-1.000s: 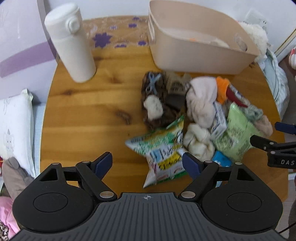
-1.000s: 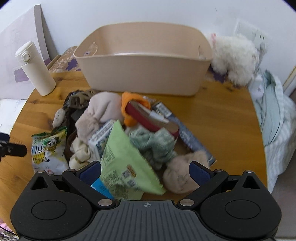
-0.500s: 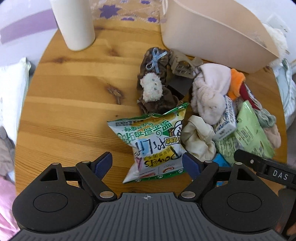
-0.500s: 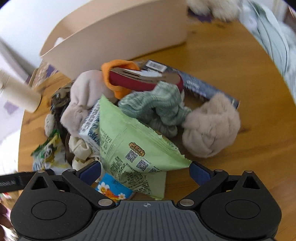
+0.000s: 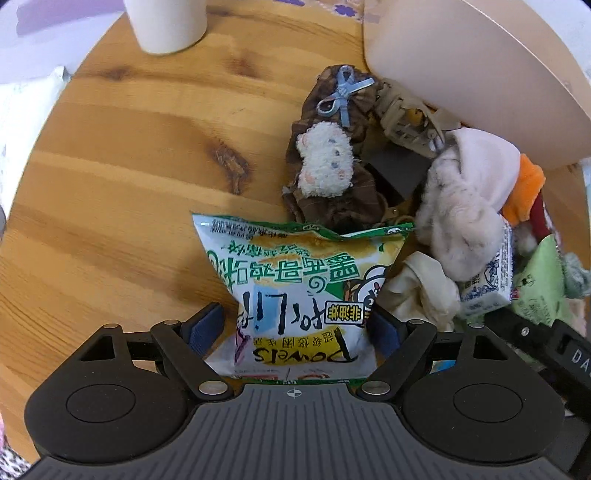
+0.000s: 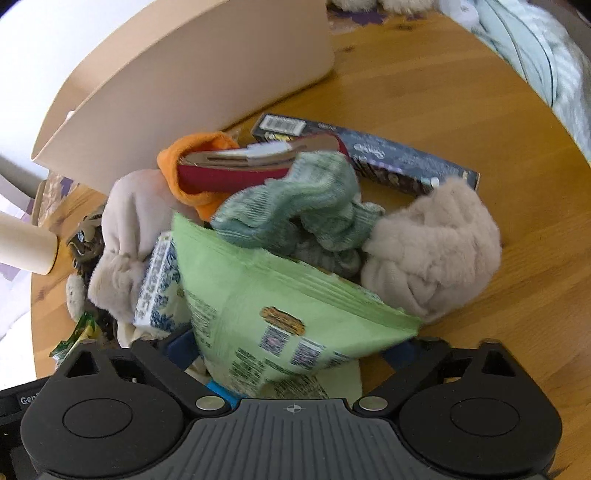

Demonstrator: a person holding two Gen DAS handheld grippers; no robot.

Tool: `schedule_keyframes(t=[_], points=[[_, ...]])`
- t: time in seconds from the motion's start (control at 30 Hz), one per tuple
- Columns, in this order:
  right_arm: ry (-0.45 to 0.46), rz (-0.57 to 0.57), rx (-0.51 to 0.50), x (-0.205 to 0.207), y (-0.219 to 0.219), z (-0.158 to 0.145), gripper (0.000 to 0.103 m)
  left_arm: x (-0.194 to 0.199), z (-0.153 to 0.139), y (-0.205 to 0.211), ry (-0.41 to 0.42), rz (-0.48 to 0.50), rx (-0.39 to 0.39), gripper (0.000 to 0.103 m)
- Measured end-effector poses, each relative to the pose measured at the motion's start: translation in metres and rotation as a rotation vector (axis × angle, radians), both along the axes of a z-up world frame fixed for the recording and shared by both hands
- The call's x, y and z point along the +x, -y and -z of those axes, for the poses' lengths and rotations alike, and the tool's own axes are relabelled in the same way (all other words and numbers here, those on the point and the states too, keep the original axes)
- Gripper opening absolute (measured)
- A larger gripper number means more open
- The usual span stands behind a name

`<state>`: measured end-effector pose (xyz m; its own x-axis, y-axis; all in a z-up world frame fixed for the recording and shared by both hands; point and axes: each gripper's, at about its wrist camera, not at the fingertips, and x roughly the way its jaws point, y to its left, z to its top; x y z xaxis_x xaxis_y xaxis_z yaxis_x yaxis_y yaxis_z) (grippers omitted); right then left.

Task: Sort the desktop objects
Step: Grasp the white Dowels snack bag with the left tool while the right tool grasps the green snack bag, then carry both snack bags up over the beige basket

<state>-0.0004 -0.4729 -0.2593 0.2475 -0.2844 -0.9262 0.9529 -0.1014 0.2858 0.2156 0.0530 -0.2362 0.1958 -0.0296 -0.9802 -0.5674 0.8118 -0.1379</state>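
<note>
A pile of small objects lies on the round wooden table (image 5: pixel 110 177) in front of a beige bin (image 5: pixel 480 74). My left gripper (image 5: pixel 295 325) is open, its jaws on either side of a green-and-white snack bag (image 5: pixel 295 280) that lies flat. My right gripper (image 6: pixel 291 347) is open around a light green snack bag (image 6: pixel 266 295) on top of the pile. The pile holds a brown scrunchie with a white plush (image 5: pixel 325 166), pink fluffy cloth (image 5: pixel 469 206), a green knit scrunchie (image 6: pixel 295 199), a beige fluffy ball (image 6: pixel 432 243), a small carton (image 6: pixel 155 284) and a dark box (image 6: pixel 369 155).
A white bottle (image 5: pixel 166 22) stands at the table's far left. The beige bin (image 6: pixel 192 81) stands right behind the pile. Bedding (image 6: pixel 546 66) lies beyond the table's right edge. A white pillow (image 5: pixel 22 110) lies off the left edge.
Both grippers have moved forward and down. The left now straddles the green-and-white snack bag; the right now straddles the light green bag. Both stayed open.
</note>
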Motion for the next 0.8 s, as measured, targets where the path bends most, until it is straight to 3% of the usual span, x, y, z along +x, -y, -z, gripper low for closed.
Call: schedule_keyframes(t=[0.03,0.1,0.3,0.57,0.8], points=[[-0.001,-0.016,-0.012,0.001,-0.001,-0.001,0.078,0.001,0.000,0.002,-0.004,0.020,0.012,0.081],[-0.017,-0.038,-0.016,0.003,-0.002,-0.003,0.074,0.003,-0.002,0.007,-0.013,0.058,0.043,0.068],[0.000,-0.055,-0.011,0.000,-0.013,-0.005,0.067,-0.002,-0.006,0.006,0.003,0.067,0.007,0.060],[0.025,-0.080,-0.030,-0.013,-0.035,-0.019,0.066,-0.019,-0.025,-0.003,0.032,0.062,0.045,0.059],[-0.023,-0.227,-0.163,-0.016,-0.032,-0.056,0.066,-0.026,-0.064,-0.008,0.104,0.063,0.083,0.059]])
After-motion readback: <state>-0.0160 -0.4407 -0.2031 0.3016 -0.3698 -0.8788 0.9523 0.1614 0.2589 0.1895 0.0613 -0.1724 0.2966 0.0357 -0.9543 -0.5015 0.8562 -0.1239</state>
